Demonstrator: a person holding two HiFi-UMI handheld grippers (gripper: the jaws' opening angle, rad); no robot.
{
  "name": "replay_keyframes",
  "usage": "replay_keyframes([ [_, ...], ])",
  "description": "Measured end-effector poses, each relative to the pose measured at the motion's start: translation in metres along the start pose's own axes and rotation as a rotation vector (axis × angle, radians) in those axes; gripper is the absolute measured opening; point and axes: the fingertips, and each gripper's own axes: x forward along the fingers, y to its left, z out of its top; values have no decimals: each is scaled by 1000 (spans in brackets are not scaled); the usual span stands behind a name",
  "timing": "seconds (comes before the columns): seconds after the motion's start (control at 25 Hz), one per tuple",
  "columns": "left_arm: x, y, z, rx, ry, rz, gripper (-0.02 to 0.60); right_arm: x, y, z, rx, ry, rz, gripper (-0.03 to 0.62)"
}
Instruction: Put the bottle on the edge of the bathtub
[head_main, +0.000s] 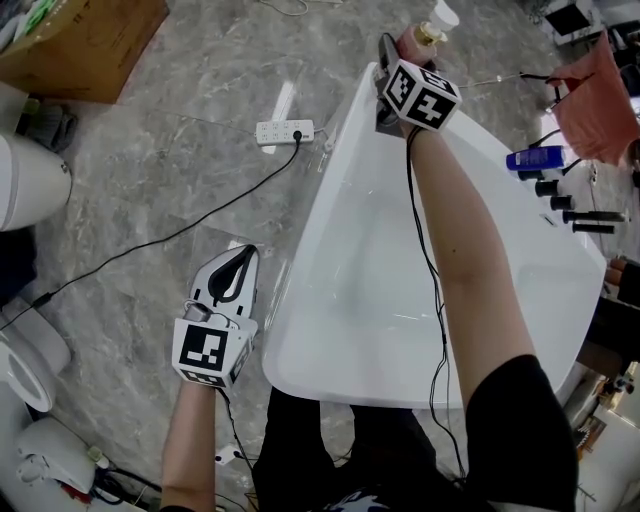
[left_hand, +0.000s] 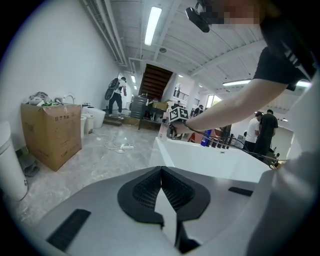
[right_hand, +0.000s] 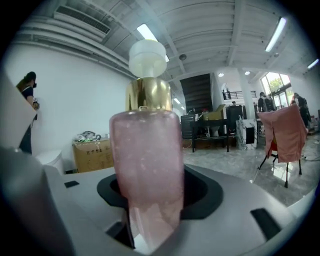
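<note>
- The right gripper (right_hand: 152, 205) has its pads (right_hand: 202, 192) closed on the lower half of the pink bottle (right_hand: 146, 160). The glass fills the gap between the jaws.
- The bottle stands upright in that grip, long axis vertical, with the gold collar and white cap on top, and it sticks out ahead of the fingers.
- From overhead, it hangs at the far end of the bathtub (head_main: 300, 290), right at the narrow rim. I judge the setting-down turns on whether the base is squarely over that rim and not over the basin or the floor.
- The left gripper (head_main: 235, 262) has its jaws pressed together on nothing. It is over the floor beside the tub's near left corner, well away from the bottle, so the right hand does this job.
- The right gripper view shows the grip and the upright bottle, but none of the rim.
- The head view shows the rim, but the gripper and its marker cube hide the base, so I cannot tell whether it already touches.
- The left gripper view shows that far end from the side, too small to settle it.
</note>
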Motion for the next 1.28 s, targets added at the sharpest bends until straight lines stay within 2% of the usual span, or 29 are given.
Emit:
replay_keyframes([
  [0.2, -8, -12, 9, 9, 5, -23, 15, -5, 4, -9, 46, 50, 24, 296],
  [0.4, -23, -9, 25, 41, -24, -7, 15, -32, 4, -19, 71, 84, 30, 302],
  [0.56, -35, -12, 44, 53, -57, 14, 15, -62, -4, -26, 4, 98, 18, 302],
  [0.72, -49, -23, 60, 53, -75, 18, 15, -96, 2, -23, -28, 106, 47, 302],
  [1.04, -79, -60, 89, -34, -67, 6, 15, -201, 35, 19, -24, 94, 109, 302],
  [1.2, -101, -101, 110, -1, -44, -52, 15, -269, 61, 44, -110, 92, 165, 302],
  [1.28, -113, -123, 116, 7, -35, -78, 15, -301, 70, 52, -114, 94, 190, 302],
])
